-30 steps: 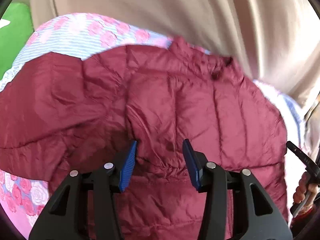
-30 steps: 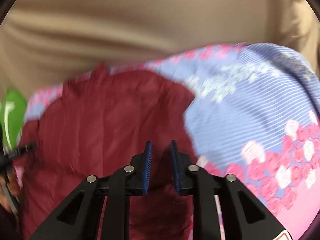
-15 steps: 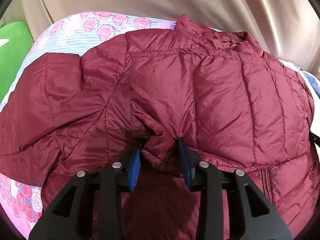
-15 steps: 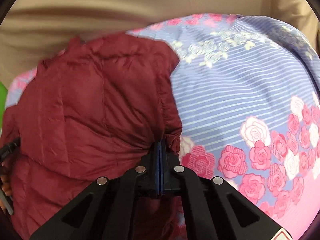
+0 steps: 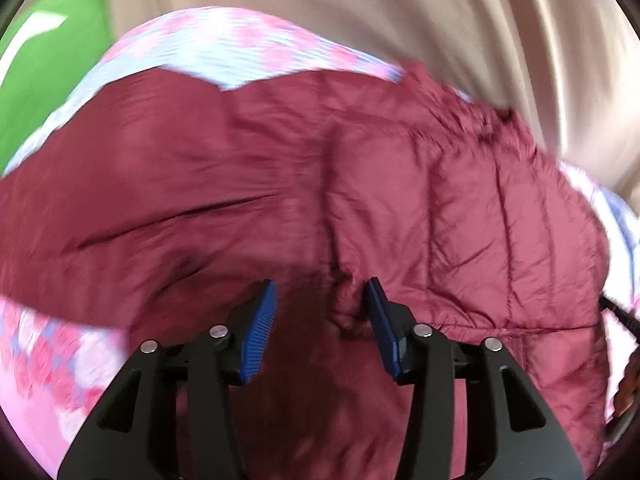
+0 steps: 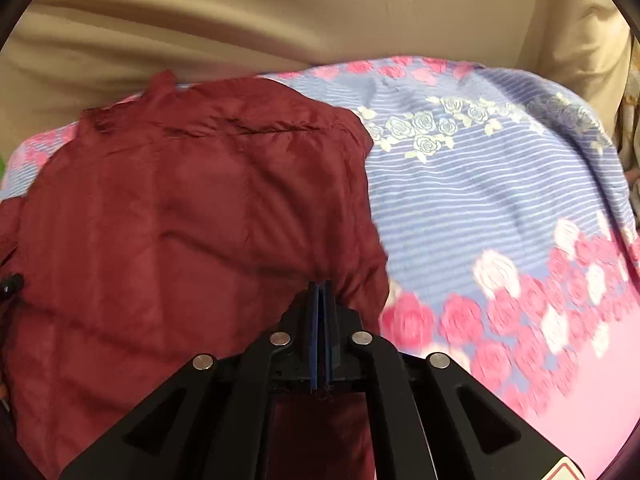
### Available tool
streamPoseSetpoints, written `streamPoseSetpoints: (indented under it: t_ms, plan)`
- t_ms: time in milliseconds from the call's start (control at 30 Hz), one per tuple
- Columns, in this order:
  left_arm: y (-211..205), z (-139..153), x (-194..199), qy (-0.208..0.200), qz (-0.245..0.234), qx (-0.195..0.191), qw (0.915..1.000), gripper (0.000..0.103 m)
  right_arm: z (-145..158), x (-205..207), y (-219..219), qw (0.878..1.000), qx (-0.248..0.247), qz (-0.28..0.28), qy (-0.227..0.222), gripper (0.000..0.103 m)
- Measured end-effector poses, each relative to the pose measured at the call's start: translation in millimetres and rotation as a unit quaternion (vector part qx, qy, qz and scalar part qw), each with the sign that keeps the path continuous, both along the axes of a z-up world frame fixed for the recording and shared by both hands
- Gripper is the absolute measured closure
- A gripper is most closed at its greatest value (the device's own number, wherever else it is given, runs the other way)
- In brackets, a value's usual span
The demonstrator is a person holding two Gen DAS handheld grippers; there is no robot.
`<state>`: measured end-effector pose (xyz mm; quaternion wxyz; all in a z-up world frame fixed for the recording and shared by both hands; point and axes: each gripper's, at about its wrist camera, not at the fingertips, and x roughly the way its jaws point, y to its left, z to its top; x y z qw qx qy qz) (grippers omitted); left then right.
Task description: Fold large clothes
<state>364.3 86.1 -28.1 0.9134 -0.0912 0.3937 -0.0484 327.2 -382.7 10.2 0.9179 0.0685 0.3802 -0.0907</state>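
A maroon quilted puffer jacket point(image 5: 420, 200) lies spread on a flowered bedsheet point(image 5: 224, 48), collar toward the far side. My left gripper point(image 5: 320, 296) is open, its blue pads on either side of a fold near the jacket's underarm, holding nothing. My right gripper point(image 6: 320, 292) is shut on the jacket's right edge point(image 6: 352, 276), and the jacket point(image 6: 180, 220) fills the left of that view. The sheet point(image 6: 500, 208) lies bare to its right.
A beige curtain point(image 5: 400, 8) hangs behind the bed and also shows in the right wrist view point(image 6: 280, 20). A green object point(image 5: 44, 80) sits at the far left. The other gripper shows at the right edge point(image 5: 624, 320).
My left gripper had closed on a fold of the jacket half a second ago and has opened again. My right gripper closed on the jacket's edge and stays shut.
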Motion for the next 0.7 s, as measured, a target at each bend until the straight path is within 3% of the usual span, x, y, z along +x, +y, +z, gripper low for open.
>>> streamPoseSetpoints:
  t_ms: [67, 233, 333, 400, 500, 567, 633, 700]
  plan:
    - [39.5, 10.0, -20.7, -0.01, 0.04, -0.026, 0.9988, 0.037, 7.5, -28.6, 10.2, 1.0, -0.008, 0.016, -0.01, 0.096]
    - [152.6, 24.6, -56.1, -0.027, 0.155, -0.051, 0.9862, 0.025, 1.8, -91.1, 33.4, 0.998, 0.02, 0.055, -0.012, 0.087]
    - [234.4, 19.9, -68.8, -0.017, 0.239, -0.077, 0.9679, 0.025, -10.6, -118.8, 49.5, 0.997, 0.042, 0.062, -0.007, 0.085]
    - [289.4, 15.1, -76.9, -0.018, 0.294, -0.095, 0.9508, 0.025, -16.8, -141.3, 59.1, 0.997, 0.045, 0.06, -0.001, 0.084]
    - [348.3, 8.9, -83.8, -0.024, 0.348, -0.117, 0.93, 0.026, -22.2, -160.1, 68.5, 0.998, 0.031, 0.046, 0.008, 0.077]
    - [382.2, 2.6, -88.1, -0.033, 0.376, -0.152, 0.9136, 0.026, -24.0, -172.1, 74.8, 0.999, 0.034, 0.04, 0.013, 0.076]
    - [397.3, -4.5, -87.0, -0.04, 0.378, -0.19, 0.9052, 0.027, -24.9, -184.2, 79.8, 0.998, 0.04, 0.036, 0.015, 0.075]
    - [408.0, -10.0, -81.7, -0.035, 0.374, -0.212, 0.902, 0.035, -23.6, -192.4, 82.7, 0.998, 0.044, 0.031, 0.016, 0.073]
